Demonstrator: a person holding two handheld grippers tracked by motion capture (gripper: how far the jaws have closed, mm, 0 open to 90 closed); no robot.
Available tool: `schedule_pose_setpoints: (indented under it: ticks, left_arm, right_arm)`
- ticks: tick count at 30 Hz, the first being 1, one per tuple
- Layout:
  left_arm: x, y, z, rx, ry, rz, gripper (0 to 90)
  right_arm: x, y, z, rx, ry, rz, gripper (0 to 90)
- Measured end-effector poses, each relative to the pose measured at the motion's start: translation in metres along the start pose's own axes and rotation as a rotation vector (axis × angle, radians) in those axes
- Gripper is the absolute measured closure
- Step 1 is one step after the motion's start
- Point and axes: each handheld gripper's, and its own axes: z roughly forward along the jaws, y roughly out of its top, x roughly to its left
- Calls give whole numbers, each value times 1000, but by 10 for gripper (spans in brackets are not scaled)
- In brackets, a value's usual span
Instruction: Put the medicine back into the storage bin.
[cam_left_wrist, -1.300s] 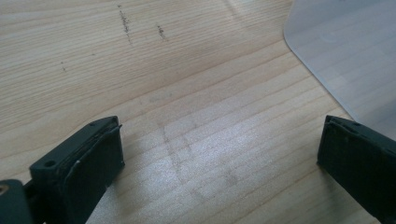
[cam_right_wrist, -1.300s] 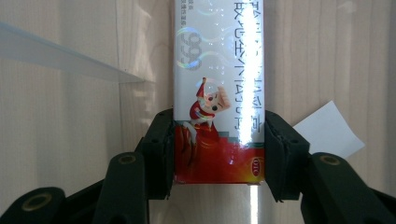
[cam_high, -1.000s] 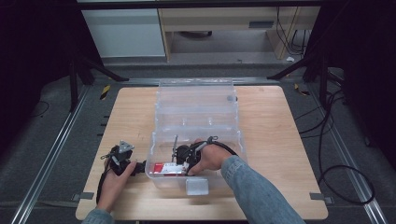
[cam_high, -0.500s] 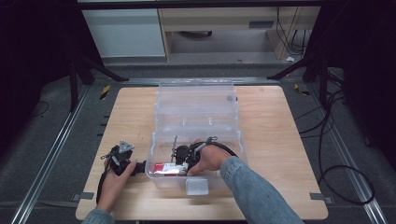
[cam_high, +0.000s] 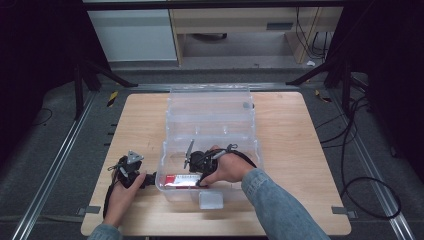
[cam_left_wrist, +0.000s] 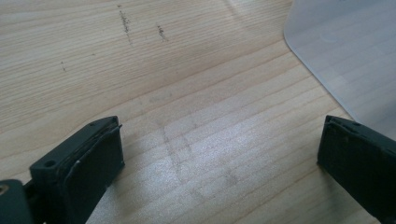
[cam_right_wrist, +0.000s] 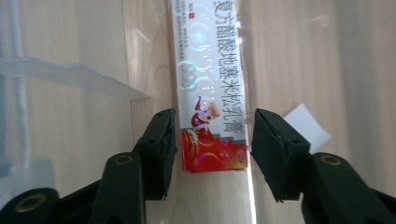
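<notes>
Clear plastic: the see-through lidded storage box (cam_high: 210, 125) sits at the middle of the high view on your pale wooden table (cam_high: 310, 150), its lid tipped back toward the top of the frame.
Carton: the long red-and-white cardboard carton with printed characters (cam_right_wrist: 208, 93) lies flat on the box floor; in the high view it shows low in the box (cam_high: 181, 180), near the front wall, left of centre.
Right gripper: your right gripper (cam_right_wrist: 212, 140) is down inside the box, in the lower middle of the high view (cam_high: 192, 162). In the right gripper view its jaws stand on either side of the carton's red end, the left jaw right at the carton's edge, the right jaw with a thin gap beside it. It is partly open and not clamped on the carton.
Left gripper: your left gripper (cam_left_wrist: 219, 158) rests at the lower left of the high view (cam_high: 131, 167), outside the box and just beside its left wall. Its jaws are spread wide over bare wood with nothing between them.
Box corner: in the left gripper view a rounded corner of the box (cam_left_wrist: 345, 56) fills the upper right of the frame, close to the right-hand jaw.
White latch: a small white plastic latch (cam_high: 210, 200) sits on the front of the box, at the lower centre of the high view.
</notes>
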Motion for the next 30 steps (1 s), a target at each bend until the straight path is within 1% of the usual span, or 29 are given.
schedule_pose_setpoints:
  ticks: [1, 3, 4, 5, 6, 9, 11, 12, 13, 14, 15, 16, 17, 18, 19, 20, 21, 22, 23, 24, 25, 26, 27, 28, 30]
  left_arm:
    - [0, 0, 0, 0, 0, 0, 0]
    - [0, 0, 0, 0, 0, 0, 0]
    - [0, 0, 0, -1, 0, -1, 0]
    - [0, 0, 0, 0, 0, 0, 0]
    - [0, 0, 0, 0, 0, 0, 0]
    - [0, 0, -1, 1, -5, 5, 0]
    - [1, -1, -2, 0, -12, 9, 0]
    - [1, -2, -3, 1, -15, 12, 5]
    - [2, -2, -7, 4, -14, 27, 36]
    - [2, -2, -7, 4, -14, 27, 35]
    - [2, -2, -10, 0, -10, 29, 35]
    - [2, -2, -13, -12, -10, 28, 37]
    - [2, -1, -16, -23, -12, 27, 39]
    - [3, 1, -20, -23, -11, 37, 39]
    - [4, 4, -28, -35, -16, 44, 45]
    - [4, 4, -28, -35, -16, 44, 51]
    - [4, 6, -33, -40, -24, 51, 51]
    - [4, 8, -37, -41, -25, 60, 59]
    - [2, 13, -47, -58, -35, 76, 65]
    - [1, 16, -53, -67, -38, 85, 65]
    - [0, 20, -58, -77, -46, 92, 65]
    - [-2, 24, -63, -87, -62, 94, 69]
    - [-4, 28, -68, -89, -79, 100, 74]
    - [-4, 28, -68, -89, -79, 100, 79]
    - [-8, 38, -78, -85, -88, 134, 81]
  right_arm:
    - [-1, -1, -4, -7, -15, 0, 518]
    - [-2, -2, -12, -29, -36, 14, 560]
    - [-3, -3, -16, -46, -43, 25, 570]
    - [-3, -6, -25, -70, -49, 35, 601]
    - [-3, -6, -25, -70, -49, 35, 601]
    - [-2, -9, -37, -102, -59, 51, 649]
    - [0, -11, -45, -128, -59, 59, 666]
    - [1, -12, -49, -141, -64, 62, 671]
    - [3, -14, -57, -156, -68, 67, 672]
    - [3, -14, -57, -156, -68, 67, 672]
    - [4, -15, -61, -163, -76, 64, 672]
    - [6, -17, -70, -180, -87, 65, 669]
    - [6, -19, -75, -187, -93, 67, 669]
    - [6, -19, -75, -187, -93, 67, 669]
    - [6, -22, -85, -208, -104, 80, 669]
    - [6, -22, -85, -208, -104, 80, 669]
    - [5, -23, -90, -217, -107, 90, 669]
    - [4, -27, -99, -225, -127, 107, 659]
    - [3, -29, -103, -226, -141, 116, 649]
    - [1, -31, -108, -234, -155, 126, 640]
    - [0, -34, -113, -239, -166, 130, 627]
    - [-1, -36, -118, -243, -178, 137, 615]
    - [-3, -39, -123, -245, -195, 146, 599]
    - [-3, -39, -123, -245, -195, 146, 599]
    - [-6, -44, -133, -233, -223, 160, 578]
